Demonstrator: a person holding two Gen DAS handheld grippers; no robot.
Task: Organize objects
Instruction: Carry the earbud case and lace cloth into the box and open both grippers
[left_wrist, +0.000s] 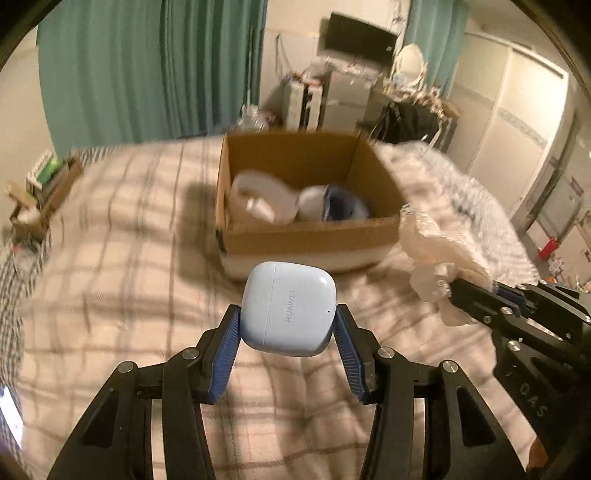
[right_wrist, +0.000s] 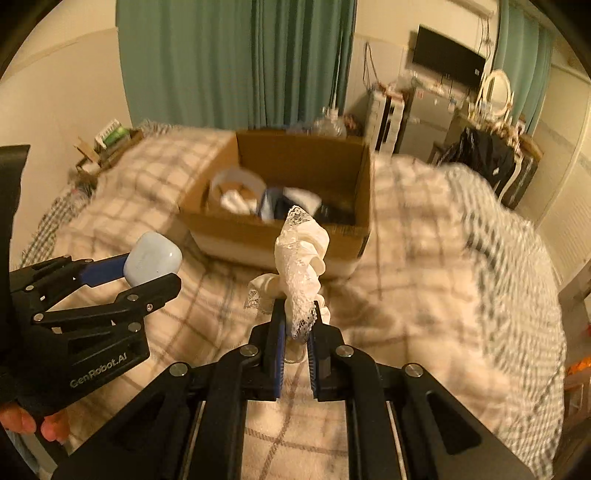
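My left gripper (left_wrist: 288, 317) is shut on a pale blue earbud case (left_wrist: 289, 312) marked HUAWEI, held above the bed just in front of the cardboard box (left_wrist: 310, 236). It also shows in the right wrist view (right_wrist: 153, 264). My right gripper (right_wrist: 297, 317) is shut on a white lace scrunchie (right_wrist: 303, 266), held in the air near the box's (right_wrist: 280, 236) front wall. In the left wrist view the scrunchie (left_wrist: 439, 254) and right gripper (left_wrist: 458, 291) sit to the right. The open box holds a white roll (left_wrist: 258, 195) and blue and white items (left_wrist: 336, 206).
The box stands on a bed with a checked blanket (right_wrist: 424, 258). A bedside shelf with small boxes (left_wrist: 40, 184) is at the left. Green curtains (right_wrist: 236, 62), a TV (right_wrist: 447, 59) and cluttered cabinets (left_wrist: 343, 99) are beyond the bed.
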